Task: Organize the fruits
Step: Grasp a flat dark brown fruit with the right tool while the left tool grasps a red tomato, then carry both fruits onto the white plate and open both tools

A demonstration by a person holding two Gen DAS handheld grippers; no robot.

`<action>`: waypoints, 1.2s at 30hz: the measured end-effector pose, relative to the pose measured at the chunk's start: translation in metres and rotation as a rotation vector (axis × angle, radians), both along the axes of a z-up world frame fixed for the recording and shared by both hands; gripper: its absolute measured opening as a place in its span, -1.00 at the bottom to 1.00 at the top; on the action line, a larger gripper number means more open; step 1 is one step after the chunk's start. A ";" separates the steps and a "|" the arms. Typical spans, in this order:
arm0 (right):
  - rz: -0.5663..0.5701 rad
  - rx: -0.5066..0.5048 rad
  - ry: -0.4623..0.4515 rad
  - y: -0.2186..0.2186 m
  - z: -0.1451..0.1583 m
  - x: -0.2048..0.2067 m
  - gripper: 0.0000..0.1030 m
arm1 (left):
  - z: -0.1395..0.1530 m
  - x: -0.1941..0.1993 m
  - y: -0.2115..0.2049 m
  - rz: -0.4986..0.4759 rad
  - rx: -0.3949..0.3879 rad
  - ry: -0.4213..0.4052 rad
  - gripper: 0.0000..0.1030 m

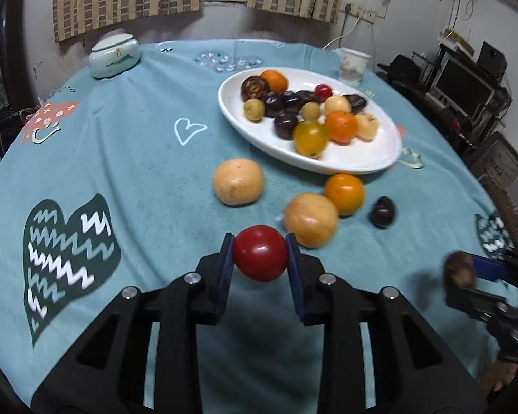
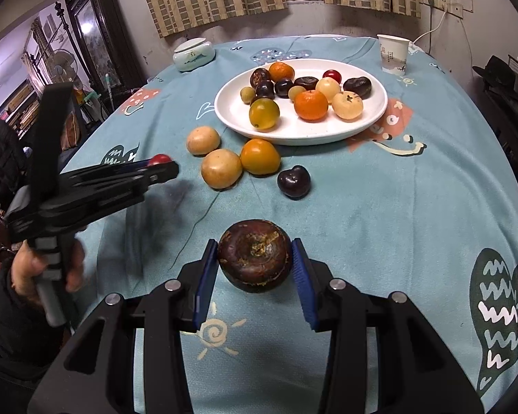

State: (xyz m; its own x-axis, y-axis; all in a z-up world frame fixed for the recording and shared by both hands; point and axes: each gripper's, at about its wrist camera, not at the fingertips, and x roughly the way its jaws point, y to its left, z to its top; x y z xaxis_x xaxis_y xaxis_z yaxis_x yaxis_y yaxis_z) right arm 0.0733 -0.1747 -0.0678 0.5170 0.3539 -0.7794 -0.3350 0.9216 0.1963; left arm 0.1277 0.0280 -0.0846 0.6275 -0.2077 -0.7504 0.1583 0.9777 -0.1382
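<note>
My left gripper point(image 1: 260, 257) is shut on a red tomato point(image 1: 260, 253), held above the cloth; it also shows in the right wrist view point(image 2: 159, 164). My right gripper point(image 2: 255, 265) is shut on a dark brown round fruit point(image 2: 255, 258), seen blurred in the left wrist view point(image 1: 459, 269). A white oval plate point(image 2: 373, 117) holds several fruits: oranges, dark plums, pale and yellow ones. On the cloth before it lie two tan fruits point(image 2: 203, 140) point(image 2: 221, 169), an orange point(image 2: 260, 156) and a dark plum point(image 2: 293, 181).
A teal patterned cloth point(image 2: 397, 207) covers the round table. A pale green lidded jar point(image 2: 193, 55) stands at the back left, a paper cup point(image 2: 393, 54) at the back right. Furniture and shelves surround the table.
</note>
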 end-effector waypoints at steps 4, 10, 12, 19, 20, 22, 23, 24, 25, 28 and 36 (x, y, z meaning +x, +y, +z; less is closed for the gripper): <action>-0.003 0.001 -0.009 -0.001 0.003 -0.002 -0.17 | 0.011 -0.018 -0.012 -0.029 -0.011 -0.012 -0.42; -0.008 -0.003 -0.014 -0.002 0.006 -0.002 -0.17 | 0.023 -0.026 -0.027 -0.068 -0.018 -0.032 -0.42; -0.013 -0.003 -0.017 -0.004 0.008 0.001 -0.17 | 0.026 -0.022 -0.029 -0.074 -0.019 -0.032 -0.42; -0.009 -0.031 -0.036 -0.004 0.020 0.021 -0.17 | 0.041 0.003 -0.033 -0.078 0.012 -0.038 -0.42; -0.004 -0.038 -0.043 -0.002 0.024 0.028 -0.17 | 0.043 0.010 -0.033 -0.074 0.016 -0.035 -0.42; 0.004 -0.046 -0.049 0.000 0.029 0.043 -0.17 | 0.048 0.033 -0.036 -0.070 0.021 -0.025 -0.42; 0.005 -0.048 -0.052 0.001 0.031 0.051 -0.17 | 0.050 0.041 -0.038 -0.062 0.024 -0.023 -0.42; 0.006 -0.054 -0.055 0.003 0.032 0.061 -0.17 | 0.052 0.056 -0.041 -0.059 0.028 -0.012 -0.42; 0.006 -0.059 -0.058 0.004 0.034 0.070 -0.17 | 0.053 0.069 -0.042 -0.047 0.030 -0.006 -0.42; -0.013 -0.070 -0.057 0.005 0.035 0.106 -0.17 | 0.052 0.103 -0.045 -0.024 0.030 0.015 -0.42; 0.027 -0.061 -0.011 0.016 0.018 0.163 -0.17 | 0.035 0.157 -0.045 0.027 0.045 0.070 -0.42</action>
State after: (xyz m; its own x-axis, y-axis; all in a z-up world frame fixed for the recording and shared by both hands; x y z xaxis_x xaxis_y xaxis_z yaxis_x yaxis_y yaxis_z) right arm 0.2360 -0.1582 -0.0496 0.5164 0.3201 -0.7943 -0.3614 0.9223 0.1367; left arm 0.2843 -0.0174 -0.0500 0.5780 -0.1565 -0.8009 0.1235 0.9869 -0.1037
